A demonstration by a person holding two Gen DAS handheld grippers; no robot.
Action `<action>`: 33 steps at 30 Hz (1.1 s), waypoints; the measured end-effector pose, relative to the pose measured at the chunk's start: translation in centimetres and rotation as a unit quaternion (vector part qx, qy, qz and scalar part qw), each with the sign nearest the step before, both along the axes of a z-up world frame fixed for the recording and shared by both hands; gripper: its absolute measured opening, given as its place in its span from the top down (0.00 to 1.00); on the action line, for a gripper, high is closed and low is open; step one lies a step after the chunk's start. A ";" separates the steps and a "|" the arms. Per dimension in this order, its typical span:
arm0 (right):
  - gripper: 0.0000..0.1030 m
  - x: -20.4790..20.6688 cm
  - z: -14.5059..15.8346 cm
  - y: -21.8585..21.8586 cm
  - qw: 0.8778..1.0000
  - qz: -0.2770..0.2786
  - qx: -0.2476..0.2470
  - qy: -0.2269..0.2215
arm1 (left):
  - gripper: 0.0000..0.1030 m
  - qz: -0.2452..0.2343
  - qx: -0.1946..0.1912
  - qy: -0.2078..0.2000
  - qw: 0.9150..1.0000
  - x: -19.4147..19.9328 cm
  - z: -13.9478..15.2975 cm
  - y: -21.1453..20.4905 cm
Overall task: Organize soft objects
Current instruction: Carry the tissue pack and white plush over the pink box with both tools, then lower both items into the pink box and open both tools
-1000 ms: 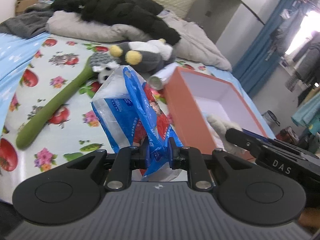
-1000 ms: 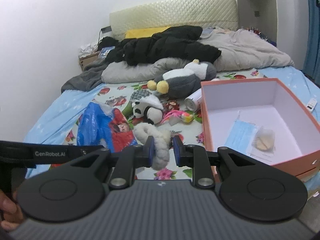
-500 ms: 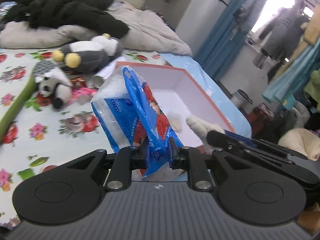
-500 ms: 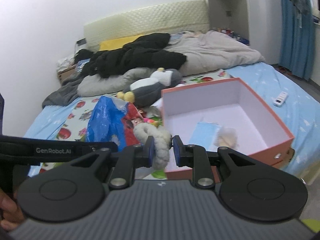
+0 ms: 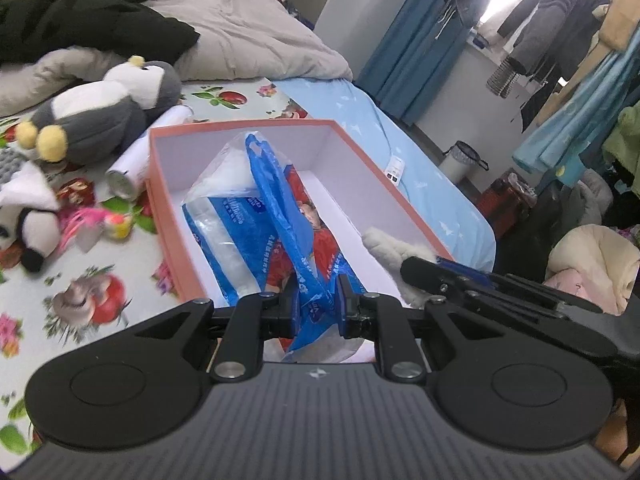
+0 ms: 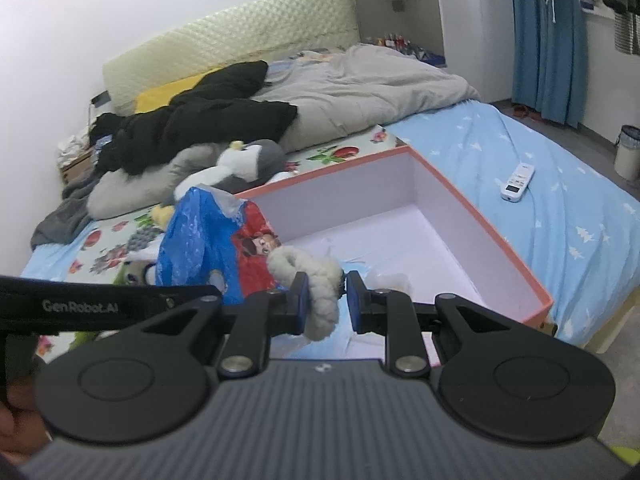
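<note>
Both cams sit just behind their own fingers, tilted down, close over the near edge of the orange box [image 5: 160,216]. Left wrist view looks along the box's length toward the blue curtain [image 5: 416,40] and hanging clothes; the penguin plush [image 5: 100,112] lies left of the box. Right wrist view looks across the box [image 6: 496,236] toward the headboard [image 6: 232,40]; the remote [image 6: 518,182] lies right of the box. Shared: box interior, penguin plush [image 6: 248,160], grey duvet, blue bag.
</note>
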State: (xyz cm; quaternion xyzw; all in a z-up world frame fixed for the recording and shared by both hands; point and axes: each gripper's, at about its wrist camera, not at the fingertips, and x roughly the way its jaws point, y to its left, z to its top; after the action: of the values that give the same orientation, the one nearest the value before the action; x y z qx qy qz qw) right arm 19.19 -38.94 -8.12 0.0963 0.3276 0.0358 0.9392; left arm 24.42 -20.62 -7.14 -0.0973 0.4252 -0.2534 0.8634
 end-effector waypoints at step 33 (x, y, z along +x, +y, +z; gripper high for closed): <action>0.72 7.9 -5.6 -3.9 0.994 -0.024 0.040 0.096 | 0.49 -0.007 0.053 0.047 0.997 11.4 -5.9 -5.4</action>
State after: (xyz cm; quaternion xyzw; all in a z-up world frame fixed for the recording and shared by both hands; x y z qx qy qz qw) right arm 27.10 -42.87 -13.75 0.1446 0.4126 0.0166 0.8992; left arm 35.78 -25.98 -13.03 -0.0603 0.4791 -0.2313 0.8446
